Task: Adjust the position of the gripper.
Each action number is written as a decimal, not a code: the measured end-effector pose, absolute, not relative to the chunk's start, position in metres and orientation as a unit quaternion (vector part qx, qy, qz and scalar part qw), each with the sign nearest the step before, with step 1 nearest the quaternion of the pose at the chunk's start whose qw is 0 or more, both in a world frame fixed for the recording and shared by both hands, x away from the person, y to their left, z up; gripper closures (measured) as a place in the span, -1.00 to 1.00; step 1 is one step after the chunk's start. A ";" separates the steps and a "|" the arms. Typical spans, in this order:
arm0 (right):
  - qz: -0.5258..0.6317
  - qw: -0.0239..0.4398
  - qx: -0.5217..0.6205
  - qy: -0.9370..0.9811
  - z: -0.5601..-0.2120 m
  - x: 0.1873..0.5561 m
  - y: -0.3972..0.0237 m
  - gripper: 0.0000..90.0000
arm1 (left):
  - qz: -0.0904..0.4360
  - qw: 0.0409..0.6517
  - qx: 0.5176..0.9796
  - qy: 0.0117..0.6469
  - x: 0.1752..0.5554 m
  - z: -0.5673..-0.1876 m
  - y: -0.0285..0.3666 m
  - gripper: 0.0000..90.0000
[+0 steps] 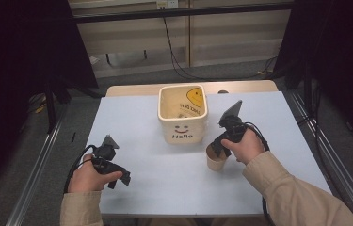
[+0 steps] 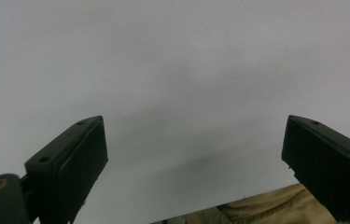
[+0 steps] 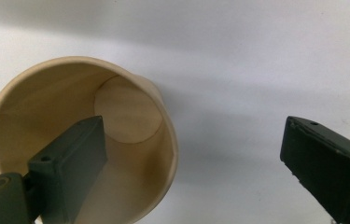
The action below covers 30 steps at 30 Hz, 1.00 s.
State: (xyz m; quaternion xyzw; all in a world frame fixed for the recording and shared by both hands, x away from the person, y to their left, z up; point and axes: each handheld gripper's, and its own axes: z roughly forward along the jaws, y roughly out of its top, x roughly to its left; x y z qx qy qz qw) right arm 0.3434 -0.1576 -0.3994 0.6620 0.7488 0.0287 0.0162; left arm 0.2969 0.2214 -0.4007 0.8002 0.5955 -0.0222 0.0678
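While both grippers' fingers gape, one paper cup (image 3: 81, 140) and one smiley bin (image 1: 182, 114) share the table (image 1: 164, 179)

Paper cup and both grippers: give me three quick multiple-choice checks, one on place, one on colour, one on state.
1. Where does the paper cup stand?
A. inside the bin
B. on the table in front of the bin, toward its right
C. at the left gripper

2. What colour is the face inside the cream bin?
A. yellow
B. blue
C. red

3. How is the right gripper set?
A. shut on the cup
B. shut, empty
C. open, one of its fingers inside the cup

Answers: 1 B, the high view shows it there. 2 A, yellow smiley. 3 C, the right gripper view shows a wide gap.
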 end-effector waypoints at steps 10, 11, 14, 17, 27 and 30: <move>0.027 0.017 0.664 0.747 -0.394 0.344 -0.159 -0.85 | -0.023 0.067 0.801 0.594 0.297 -0.400 0.221 -0.85; 0.027 0.017 0.664 0.747 -0.394 0.344 -0.159 -0.85 | -0.023 0.067 0.801 0.594 0.297 -0.400 0.221 -0.85; 0.029 0.017 0.663 0.747 -0.391 0.344 -0.160 -0.85 | -0.023 0.068 0.801 0.594 0.297 -0.400 0.222 -0.85; 0.029 0.014 0.668 0.743 -0.386 0.343 -0.160 -0.85 | -0.022 0.068 0.802 0.593 0.297 -0.400 0.221 -0.85; 0.027 0.015 0.667 0.744 -0.362 0.346 -0.165 -0.85 | -0.020 0.066 0.804 0.591 0.298 -0.400 0.221 -0.85; 0.029 0.013 0.667 0.744 -0.353 0.347 -0.164 -0.86 | -0.016 0.068 0.803 0.592 0.299 -0.400 0.220 -0.85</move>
